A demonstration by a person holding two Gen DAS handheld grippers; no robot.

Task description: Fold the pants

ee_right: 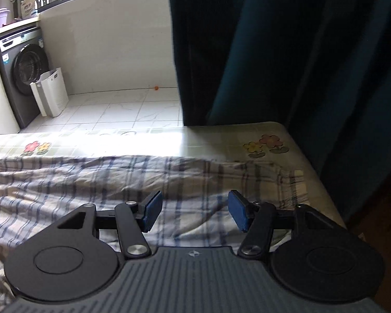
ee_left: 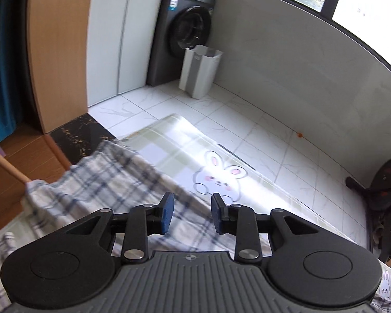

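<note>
White pants with a blue plaid pattern lie spread and wrinkled on a table covered with a green checked cloth. In the right wrist view the pants run across the table from the left edge to near the right end. My left gripper is open and empty, hovering above the pants' edge near a bunny print. My right gripper is open and empty, hovering just above the plaid fabric.
A dark washing machine and a white laundry bin stand on the tiled floor beyond the table. A dark blue curtain hangs past the table's right end. The tablecloth has flower prints. Black equipment sits at right.
</note>
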